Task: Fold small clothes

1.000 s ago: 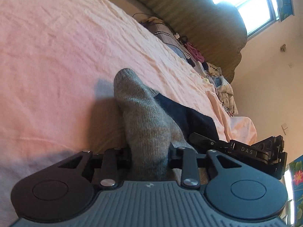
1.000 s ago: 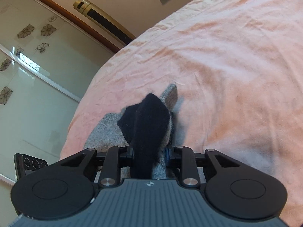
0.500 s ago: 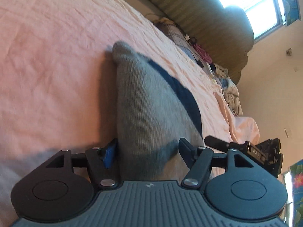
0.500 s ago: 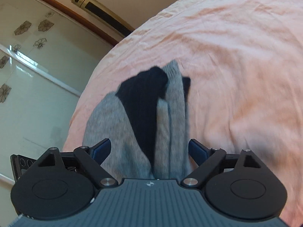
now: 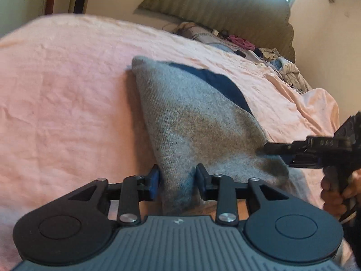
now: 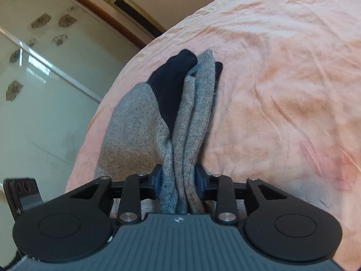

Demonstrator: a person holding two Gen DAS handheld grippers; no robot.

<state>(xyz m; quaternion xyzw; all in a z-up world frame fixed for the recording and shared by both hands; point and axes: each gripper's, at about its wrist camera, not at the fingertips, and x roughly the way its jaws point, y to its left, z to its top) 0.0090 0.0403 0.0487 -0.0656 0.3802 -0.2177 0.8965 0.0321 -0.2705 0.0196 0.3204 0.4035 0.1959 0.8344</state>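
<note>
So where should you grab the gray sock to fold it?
Grab the gray sock by its near edge, low along the pink bedsheet. It lies flat and floppy, and the left gripper and right gripper already pinch there.

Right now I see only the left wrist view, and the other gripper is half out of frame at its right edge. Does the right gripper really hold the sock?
Observer: Yes. In the right wrist view the right gripper has its fingers shut on the grey sock.
Operator: Is it one layer there?
Observer: No, several grey folds are bunched together between them. I cannot count them exactly.
Operator: Where is the dark part on that side?
Observer: The navy part lies at the far end of the sock, away from the gripper, over the pink bedsheet.
</note>
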